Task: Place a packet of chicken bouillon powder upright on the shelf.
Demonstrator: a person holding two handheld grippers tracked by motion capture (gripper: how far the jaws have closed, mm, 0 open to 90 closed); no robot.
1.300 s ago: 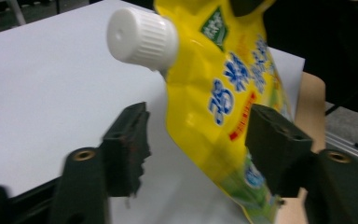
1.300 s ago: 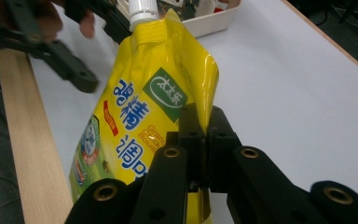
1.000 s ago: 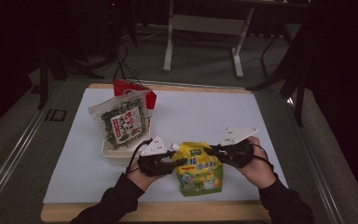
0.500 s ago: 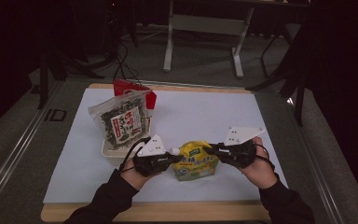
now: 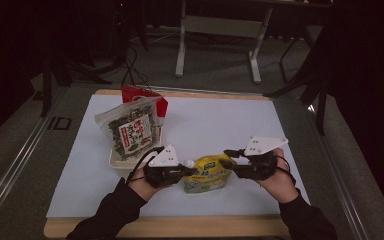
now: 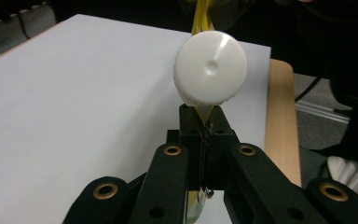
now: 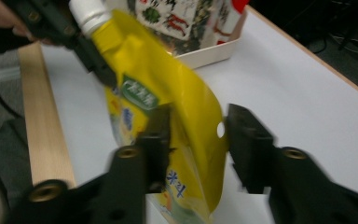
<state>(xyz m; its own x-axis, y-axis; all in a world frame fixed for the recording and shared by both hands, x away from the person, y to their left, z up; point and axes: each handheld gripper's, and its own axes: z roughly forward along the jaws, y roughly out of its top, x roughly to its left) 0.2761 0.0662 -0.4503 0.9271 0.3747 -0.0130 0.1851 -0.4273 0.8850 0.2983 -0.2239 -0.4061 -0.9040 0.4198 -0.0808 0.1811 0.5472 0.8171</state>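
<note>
yellow spouted pouch [image 5: 207,173]: left gripper [image 5: 184,171] clamped beside its white cap [image 6: 210,68]; right gripper [image 7: 193,140] spread around its edge.

A dim lab or studio: a white-topped table [image 5: 280,125] (wood-edged), floor cables [image 5: 130,75] and a metal stand [image 5: 220,30] behind.

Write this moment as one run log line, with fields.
left gripper: shut on yellow pouch edge by white cap | right gripper: open around pouch | pouch: raised
</note>
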